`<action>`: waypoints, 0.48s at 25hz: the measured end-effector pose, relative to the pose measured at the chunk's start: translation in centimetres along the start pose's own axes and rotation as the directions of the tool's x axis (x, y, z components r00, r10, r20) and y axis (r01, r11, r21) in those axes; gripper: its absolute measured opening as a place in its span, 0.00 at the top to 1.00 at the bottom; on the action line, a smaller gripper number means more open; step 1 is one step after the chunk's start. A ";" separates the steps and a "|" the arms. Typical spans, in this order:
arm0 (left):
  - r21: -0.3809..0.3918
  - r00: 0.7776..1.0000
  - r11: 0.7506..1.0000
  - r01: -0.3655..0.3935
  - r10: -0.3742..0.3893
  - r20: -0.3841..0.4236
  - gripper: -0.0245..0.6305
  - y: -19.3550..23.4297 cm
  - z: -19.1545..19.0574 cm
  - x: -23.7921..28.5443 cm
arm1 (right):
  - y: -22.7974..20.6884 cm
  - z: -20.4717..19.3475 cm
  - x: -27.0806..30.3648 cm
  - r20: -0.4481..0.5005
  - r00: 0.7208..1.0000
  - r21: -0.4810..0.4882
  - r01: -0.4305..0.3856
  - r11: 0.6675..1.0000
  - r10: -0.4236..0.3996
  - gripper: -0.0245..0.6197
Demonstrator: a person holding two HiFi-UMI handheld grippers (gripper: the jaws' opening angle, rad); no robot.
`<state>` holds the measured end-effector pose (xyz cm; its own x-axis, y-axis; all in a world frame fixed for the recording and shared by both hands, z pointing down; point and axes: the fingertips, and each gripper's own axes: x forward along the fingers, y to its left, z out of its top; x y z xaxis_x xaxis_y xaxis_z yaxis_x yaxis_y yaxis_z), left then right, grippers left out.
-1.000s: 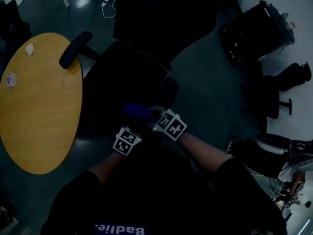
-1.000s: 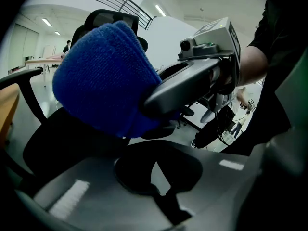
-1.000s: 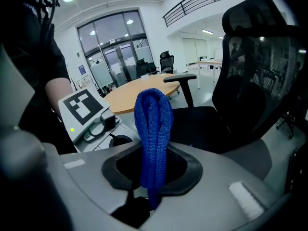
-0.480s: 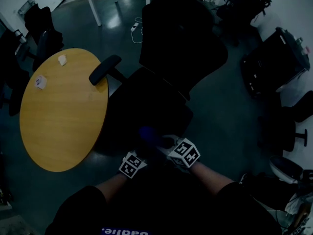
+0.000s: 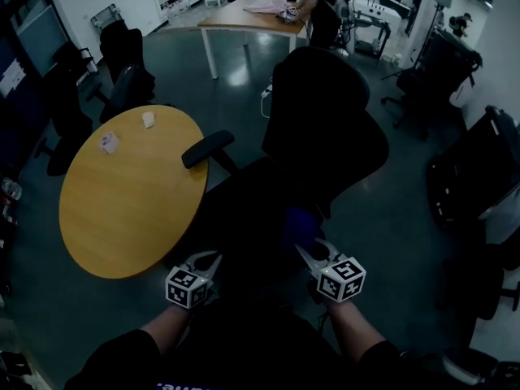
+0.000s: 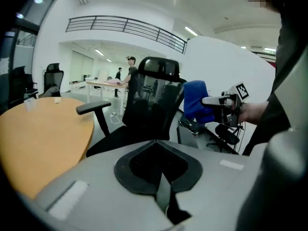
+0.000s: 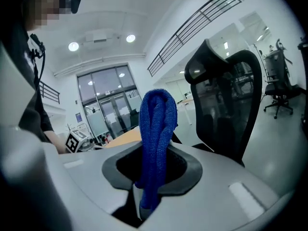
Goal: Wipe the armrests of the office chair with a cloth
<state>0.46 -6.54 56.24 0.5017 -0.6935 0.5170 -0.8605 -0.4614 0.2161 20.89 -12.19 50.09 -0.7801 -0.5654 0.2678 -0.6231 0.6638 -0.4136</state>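
Head view: right hand-held gripper is clamped on a blue cloth. The cloth sits over the near right side of the black office chair, in front of the backrest. Can't tell if it touches the chair, too dark there.

Right gripper view confirms it: jaws of the right hand-held gripper are pinched on the cloth, which stands up in a folded bunch above them.

Left hand-held gripper is off to the left of the seat, apart from the cloth. In its own view the jaws are together with nothing in them.

The chair's left armrest sticks out toward the round wooden tabletop, just beside its edge. From the left gripper view the cloth is to the right of the backrest, well away from that armrest.

Two small white items and lie on the tabletop's far side.

Room: dark grey floor, more dark chairs at left, and a rectangular table at the back with a person beside it.
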 end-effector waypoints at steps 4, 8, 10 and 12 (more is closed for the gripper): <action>-0.033 0.994 0.995 -0.091 0.093 0.059 0.93 2.8 2.7 -1.7 | -1.3 3.3 1.0 0.053 0.999 -0.014 -0.010 1.000 0.011 0.83; -0.065 0.985 0.988 -0.138 0.144 0.100 0.93 6.1 5.2 -2.2 | -1.8 6.2 2.2 0.069 0.998 -0.039 -0.002 0.999 0.005 0.83; -0.085 0.981 0.986 -0.145 0.155 0.120 0.93 8.2 6.2 -1.8 | -2.3 7.6 3.1 0.069 0.997 -0.052 0.019 0.998 -0.015 0.83; -0.102 0.977 0.984 -0.148 0.161 0.141 0.93 11.0 7.1 -1.0 | -2.8 8.8 4.5 0.065 0.997 -0.064 0.052 0.997 -0.048 0.83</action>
<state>-8.85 -14.81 52.25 0.3639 -0.8299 0.4229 -0.9296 -0.2951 0.2209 19.66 -20.88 44.82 -0.7439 -0.6275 0.2299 -0.6654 0.6633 -0.3425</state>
